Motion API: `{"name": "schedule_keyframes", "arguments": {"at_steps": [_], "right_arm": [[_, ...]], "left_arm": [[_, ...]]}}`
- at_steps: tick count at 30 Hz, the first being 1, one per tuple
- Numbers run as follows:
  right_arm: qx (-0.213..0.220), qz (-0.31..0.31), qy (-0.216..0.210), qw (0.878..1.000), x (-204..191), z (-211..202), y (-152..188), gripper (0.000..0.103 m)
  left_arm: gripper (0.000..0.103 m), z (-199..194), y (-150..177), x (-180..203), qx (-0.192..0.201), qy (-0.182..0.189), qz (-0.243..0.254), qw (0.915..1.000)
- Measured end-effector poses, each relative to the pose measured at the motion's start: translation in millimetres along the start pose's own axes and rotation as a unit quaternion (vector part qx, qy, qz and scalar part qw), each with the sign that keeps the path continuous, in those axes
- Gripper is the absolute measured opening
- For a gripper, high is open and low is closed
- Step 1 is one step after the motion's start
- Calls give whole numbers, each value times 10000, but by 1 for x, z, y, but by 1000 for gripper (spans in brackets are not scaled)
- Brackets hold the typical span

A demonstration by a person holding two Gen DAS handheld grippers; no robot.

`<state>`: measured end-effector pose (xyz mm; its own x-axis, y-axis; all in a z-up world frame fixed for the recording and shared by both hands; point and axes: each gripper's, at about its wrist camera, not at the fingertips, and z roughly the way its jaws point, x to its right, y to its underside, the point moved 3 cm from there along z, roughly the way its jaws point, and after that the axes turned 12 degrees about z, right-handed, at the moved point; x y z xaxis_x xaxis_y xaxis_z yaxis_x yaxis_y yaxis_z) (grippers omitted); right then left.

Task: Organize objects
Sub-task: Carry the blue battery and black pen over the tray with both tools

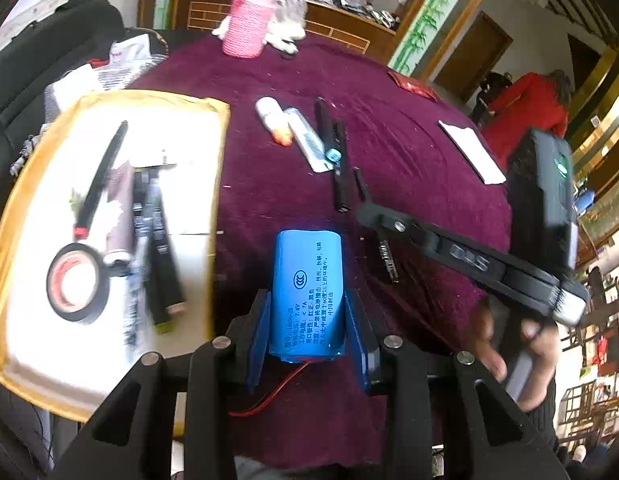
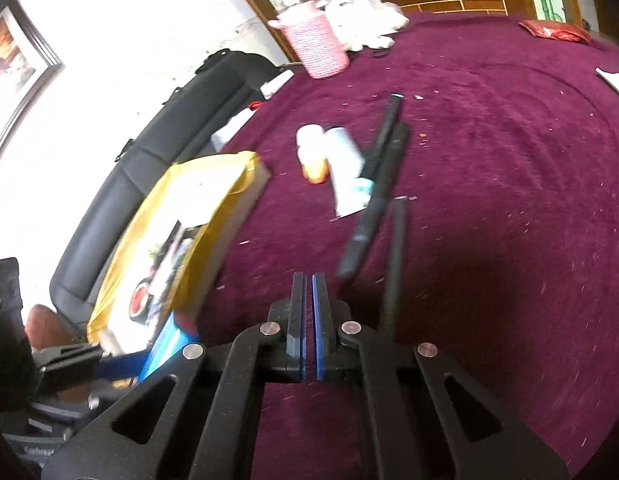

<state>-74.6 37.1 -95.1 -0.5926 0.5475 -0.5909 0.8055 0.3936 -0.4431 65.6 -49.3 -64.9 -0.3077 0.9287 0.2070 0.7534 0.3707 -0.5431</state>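
Note:
My left gripper (image 1: 307, 300) is shut on a blue battery pack (image 1: 308, 292) with a red wire, held above the purple tablecloth beside a yellow-rimmed tray (image 1: 217, 108). The tray holds a roll of black tape (image 1: 75, 282), a black pen (image 1: 103, 174) and dark tubes (image 1: 159, 248). My right gripper (image 2: 309, 278) is shut and empty above the cloth; it also shows in the left wrist view (image 1: 367, 210). Loose on the cloth lie a white-and-orange tube (image 2: 311, 152), a white tube (image 2: 347, 168) and black pens (image 2: 375, 184). The tray (image 2: 197, 236) and battery pack (image 2: 165, 348) show at left in the right wrist view.
A pink woven cup (image 1: 245, 24) and white cloth stand at the table's far edge. A white card (image 1: 471, 152) and a red packet (image 1: 413, 86) lie at the right. A black sofa (image 2: 157, 152) runs along the left side. A person in red (image 1: 529, 112) stands beyond the table.

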Motion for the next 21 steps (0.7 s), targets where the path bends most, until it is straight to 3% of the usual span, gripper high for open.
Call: {"name": "schedule_keyframes", "arguments": {"at_steps": [4, 9, 13, 21], "right_arm": [[12, 58, -400, 9992, -25, -17, 15, 3], [-81, 14, -952, 9954, -63, -25, 30, 3], [-335, -141, -1158, 9926, -88, -8, 47, 3], [-550, -125, -1173, 9915, -109, 20, 50, 3]], "left_arm": [[35, -18, 7, -15, 122, 15, -140, 9998], [35, -45, 12, -47, 333, -278, -394, 9983], [35, -58, 18, -78, 392, -586, -618, 9956], [35, -46, 25, -116, 267, -716, -941, 9926]]}}
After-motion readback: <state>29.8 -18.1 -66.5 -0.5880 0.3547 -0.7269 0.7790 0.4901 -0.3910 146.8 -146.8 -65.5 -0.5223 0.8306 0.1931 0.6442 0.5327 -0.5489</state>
